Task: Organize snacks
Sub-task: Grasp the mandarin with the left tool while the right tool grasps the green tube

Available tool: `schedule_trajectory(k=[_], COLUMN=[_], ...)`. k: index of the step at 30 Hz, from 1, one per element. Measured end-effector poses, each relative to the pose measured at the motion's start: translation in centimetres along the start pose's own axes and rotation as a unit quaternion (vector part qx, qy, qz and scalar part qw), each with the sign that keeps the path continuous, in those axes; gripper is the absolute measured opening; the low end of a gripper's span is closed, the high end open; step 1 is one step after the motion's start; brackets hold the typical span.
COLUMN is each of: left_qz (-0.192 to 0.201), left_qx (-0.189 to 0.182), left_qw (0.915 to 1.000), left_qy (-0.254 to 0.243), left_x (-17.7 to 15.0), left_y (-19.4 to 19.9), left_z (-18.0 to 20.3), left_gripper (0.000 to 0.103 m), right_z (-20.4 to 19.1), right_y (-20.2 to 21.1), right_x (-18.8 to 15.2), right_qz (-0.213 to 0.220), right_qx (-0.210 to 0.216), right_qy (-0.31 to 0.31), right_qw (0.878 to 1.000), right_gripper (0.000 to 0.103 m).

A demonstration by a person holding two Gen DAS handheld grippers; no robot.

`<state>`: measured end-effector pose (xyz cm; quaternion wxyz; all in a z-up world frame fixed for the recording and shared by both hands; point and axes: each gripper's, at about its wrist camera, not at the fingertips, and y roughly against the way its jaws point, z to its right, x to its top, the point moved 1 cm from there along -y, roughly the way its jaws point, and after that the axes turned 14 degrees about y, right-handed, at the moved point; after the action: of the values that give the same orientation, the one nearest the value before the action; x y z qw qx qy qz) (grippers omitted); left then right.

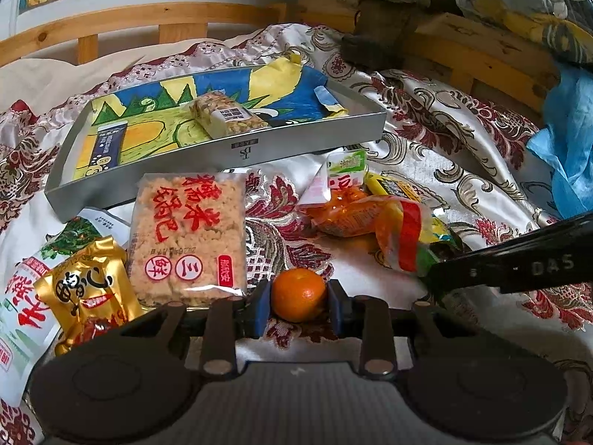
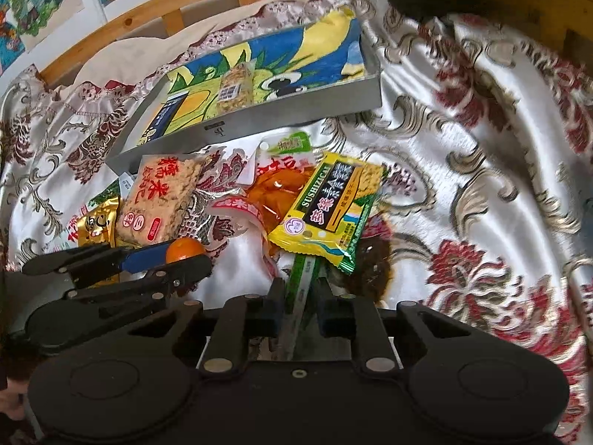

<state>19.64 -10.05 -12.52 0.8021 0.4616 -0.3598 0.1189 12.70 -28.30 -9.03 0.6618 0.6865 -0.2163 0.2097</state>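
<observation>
My left gripper point(image 1: 298, 302) is shut on a small orange mandarin point(image 1: 298, 293), low over the floral bedspread; the right wrist view shows this same fruit point(image 2: 184, 250) at the left. My right gripper point(image 2: 301, 293) is shut on the thin green end of a yellow-green snack packet point(image 2: 326, 215), which lies partly over an orange packet point(image 2: 274, 193). Behind the snacks stands a grey tray point(image 1: 222, 155) lined with a colourful drawing. In it lie a peanut bar point(image 1: 226, 116) and a dark blue packet point(image 1: 109, 144).
A rice cracker packet point(image 1: 189, 237), a gold packet point(image 1: 87, 289) and a white-green bag point(image 1: 22, 315) lie left of the mandarin. A wooden bed rail point(image 1: 148, 15) runs behind the tray. A blue plastic bag point(image 1: 567, 155) sits at the right.
</observation>
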Motion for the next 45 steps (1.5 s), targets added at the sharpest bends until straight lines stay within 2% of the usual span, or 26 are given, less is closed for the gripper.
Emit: schedule_trajectory(k=[7, 12, 18, 21, 24, 30, 35, 38, 45], left_qz=[-0.001, -0.003, 0.003, 0.02, 0.039, 0.071, 0.081, 0.087, 0.122], left_qx=[0.002, 0.008, 0.021, 0.028, 0.034, 0.046, 0.052, 0.053, 0.053], left_qw=[1.0, 0.9999, 0.999, 0.998, 0.9964, 0.9934, 0.9907, 0.9893, 0.9851], left_qy=[0.01, 0.014, 0.039, 0.052, 0.067, 0.077, 0.097, 0.105, 0.109], left_x=[0.0, -0.1, 0.2, 0.6, 0.9, 1.0, 0.1, -0.3, 1.4], left_y=[0.1, 0.8, 2.9, 4.5, 6.3, 9.9, 11.8, 12.7, 14.3], left_z=[-0.1, 0.2, 0.7, 1.2, 1.9, 3.1, 3.2, 3.3, 4.1], left_gripper=[0.035, 0.035, 0.035, 0.035, 0.035, 0.035, 0.035, 0.035, 0.035], right_z=[0.4, 0.6, -1.0, -2.0, -3.4, -5.1, -5.5, -5.4, -6.6], right_y=[-2.3, -2.4, -0.7, 1.1, 2.6, 4.6, 7.0, 8.8, 12.7], right_x=[0.7, 0.8, 0.2, -0.3, -0.6, -1.4, -2.2, -2.4, -2.0], right_qz=[-0.009, -0.015, -0.016, 0.001, 0.025, 0.047, 0.077, 0.113, 0.208], right_qx=[-0.001, 0.001, -0.007, -0.016, -0.052, -0.079, -0.076, -0.075, -0.081], right_qy=[-0.015, -0.032, 0.015, 0.05, 0.104, 0.159, 0.163, 0.159, 0.175], right_qw=[1.0, 0.999, 1.0, 0.999, 0.993, 0.983, 0.981, 0.978, 0.959], right_gripper=[0.023, 0.02, 0.019, 0.018, 0.018, 0.018, 0.018, 0.018, 0.018])
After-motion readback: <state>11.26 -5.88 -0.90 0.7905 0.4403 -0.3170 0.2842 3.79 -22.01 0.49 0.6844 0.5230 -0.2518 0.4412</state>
